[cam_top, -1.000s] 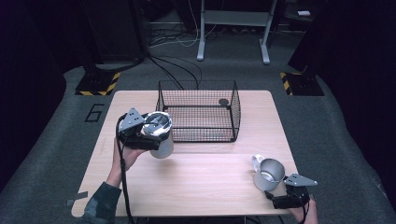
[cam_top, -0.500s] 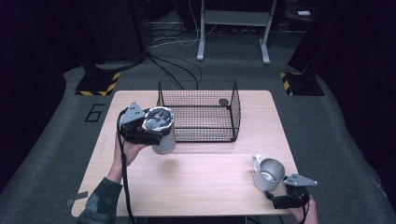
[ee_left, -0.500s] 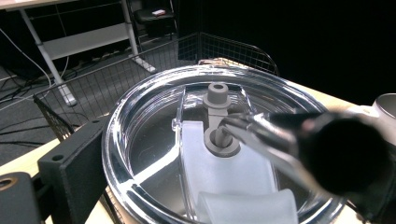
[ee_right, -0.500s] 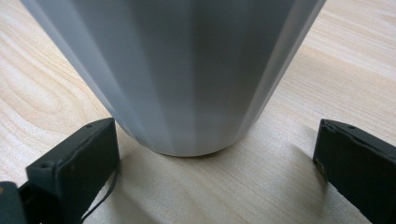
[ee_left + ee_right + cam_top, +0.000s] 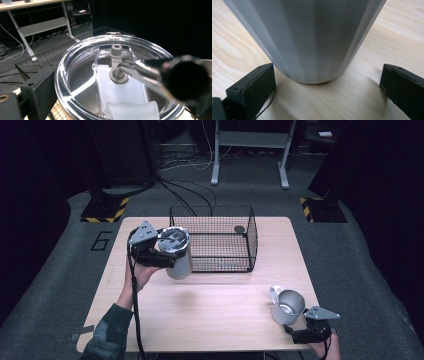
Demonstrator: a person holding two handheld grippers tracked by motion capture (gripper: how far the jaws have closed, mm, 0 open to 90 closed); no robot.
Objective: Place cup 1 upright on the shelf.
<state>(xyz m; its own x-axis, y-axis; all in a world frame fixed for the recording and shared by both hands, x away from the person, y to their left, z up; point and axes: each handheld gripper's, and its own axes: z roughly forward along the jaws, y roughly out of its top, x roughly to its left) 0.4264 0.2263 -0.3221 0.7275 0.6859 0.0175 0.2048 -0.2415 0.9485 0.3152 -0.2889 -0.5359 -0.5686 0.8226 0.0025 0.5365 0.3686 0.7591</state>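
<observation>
Dark room, wooden desk (image 5: pixel 210 315); left tool (image 5: pixel 150 251) pinching lidded tumbler (image 5: pixel 176 252) left of centre, keep level into basket (image 5: pixel 212 237); right tool (image 5: pixel 307 332) spread behind mug (image 5: pixel 287 306) lower right

Tumbler (image 5: pixel 176 252) left of basket (image 5: pixel 220 222)

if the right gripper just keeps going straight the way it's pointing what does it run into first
Most likely the steel mug. In the right gripper view it stands on the wooden table dead ahead of the right gripper, whose jaws are spread wide to either side of its base, apparently not touching it.
</observation>
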